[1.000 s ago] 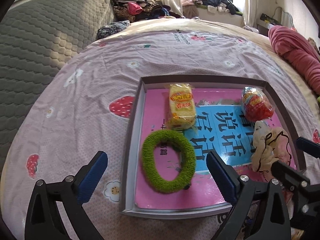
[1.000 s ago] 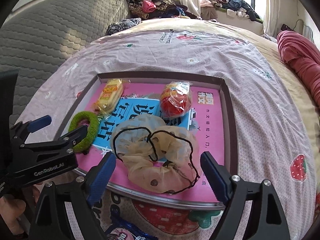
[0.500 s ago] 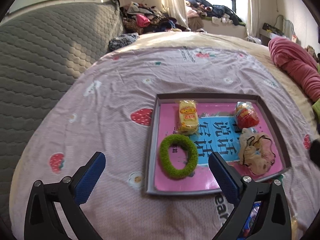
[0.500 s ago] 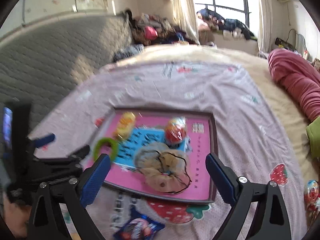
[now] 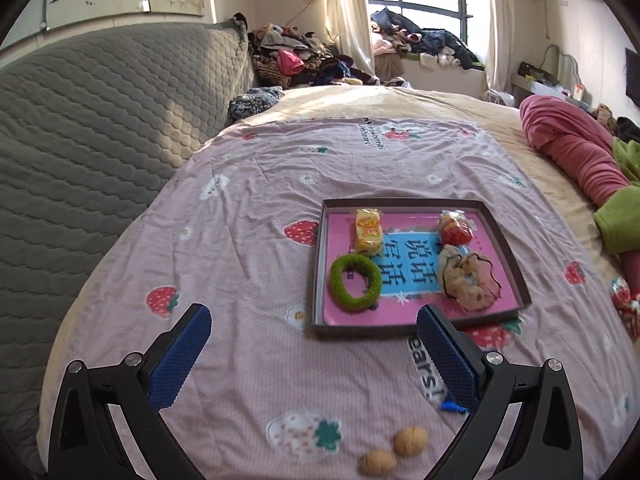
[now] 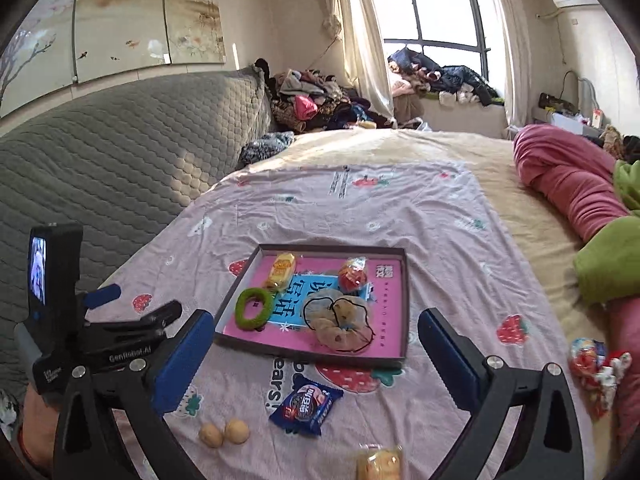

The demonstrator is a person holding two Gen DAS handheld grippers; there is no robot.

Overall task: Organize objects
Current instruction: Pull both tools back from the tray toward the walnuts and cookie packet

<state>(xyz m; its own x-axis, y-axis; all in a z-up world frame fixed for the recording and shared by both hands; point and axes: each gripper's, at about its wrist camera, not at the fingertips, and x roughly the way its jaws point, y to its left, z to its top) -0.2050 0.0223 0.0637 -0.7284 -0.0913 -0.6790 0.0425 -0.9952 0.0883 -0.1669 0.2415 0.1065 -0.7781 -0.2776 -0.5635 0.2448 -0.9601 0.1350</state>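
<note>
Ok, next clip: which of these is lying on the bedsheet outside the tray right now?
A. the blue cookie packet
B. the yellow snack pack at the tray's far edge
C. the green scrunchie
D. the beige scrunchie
A: the blue cookie packet lies on the bedsheet in front of the tray, near the two walnuts; both scrunchies and the far yellow snack sit inside the tray.

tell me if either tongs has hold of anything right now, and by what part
Nothing is held. The left tongs and the right tongs are both wide open above the bedsheet, with nothing between their pads.
</note>
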